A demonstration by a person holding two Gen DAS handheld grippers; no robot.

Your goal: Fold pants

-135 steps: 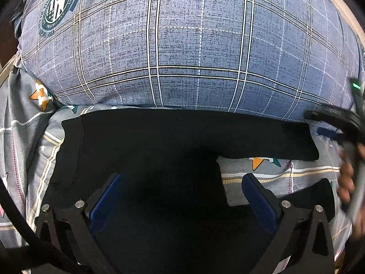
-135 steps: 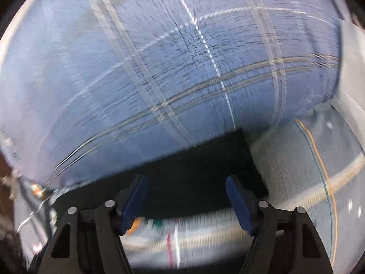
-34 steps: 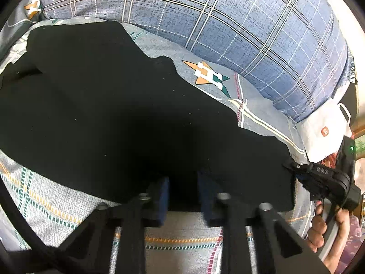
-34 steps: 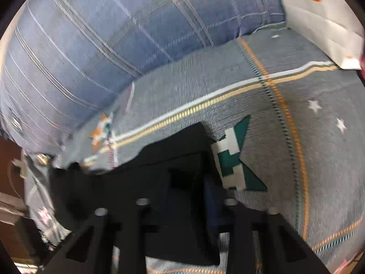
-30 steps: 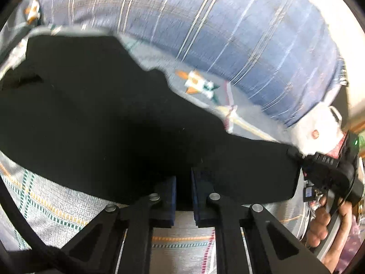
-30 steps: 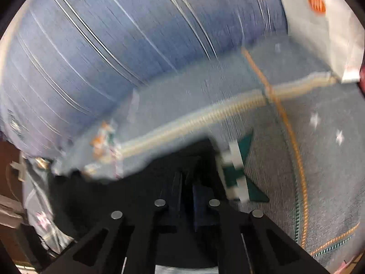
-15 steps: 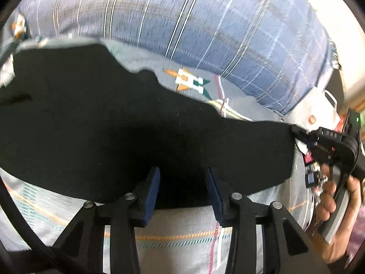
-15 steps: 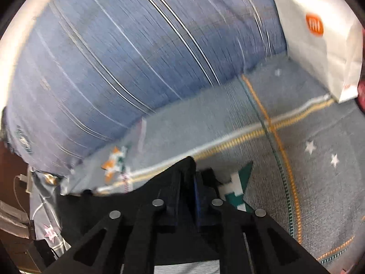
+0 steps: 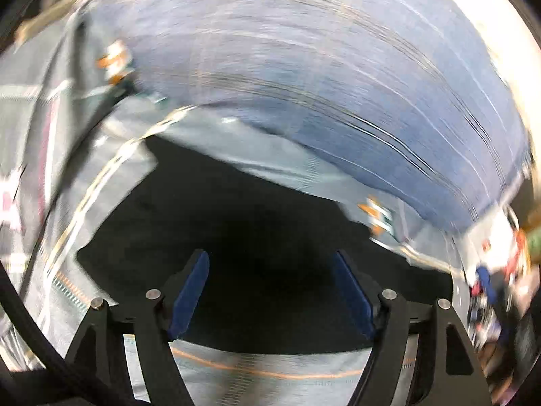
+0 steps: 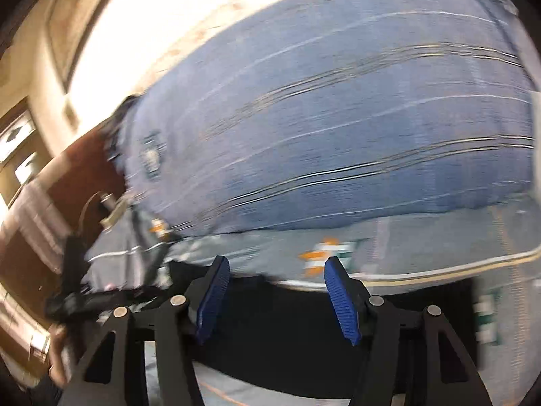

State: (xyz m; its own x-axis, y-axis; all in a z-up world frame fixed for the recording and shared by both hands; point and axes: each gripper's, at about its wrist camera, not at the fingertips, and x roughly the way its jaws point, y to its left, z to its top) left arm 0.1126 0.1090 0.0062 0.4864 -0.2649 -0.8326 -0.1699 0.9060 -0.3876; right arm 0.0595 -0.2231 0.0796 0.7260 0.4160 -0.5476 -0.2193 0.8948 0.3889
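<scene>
Black pants (image 9: pixel 257 237) flat on patterned bedsheet (image 9: pixel 280 172); left gripper (image 9: pixel 274 291) | right gripper (image 10: pixel 277 299): jaws just spread apart, gripping nothing

blue plaid pillow (image 9: pixel 338 77) walls far side; pants (image 9: pixel 253 237) lie flat

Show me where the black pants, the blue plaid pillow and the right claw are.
black pants (image 9: pixel 263 237): left wrist view, middle of the cloth.
blue plaid pillow (image 10: pixel 338 135): right wrist view, its front face.
right claw (image 10: pixel 276 296): right wrist view, between its fingertips.

Motion blur smears the blue checked pillow (image 9: pixel 338 77) and patterned bedsheet (image 10: pixel 422 253) in both views, the black pants (image 9: pixel 257 237) show no readable folds, and the clutter (image 9: pixel 497 277) at right stays unidentifiable.
</scene>
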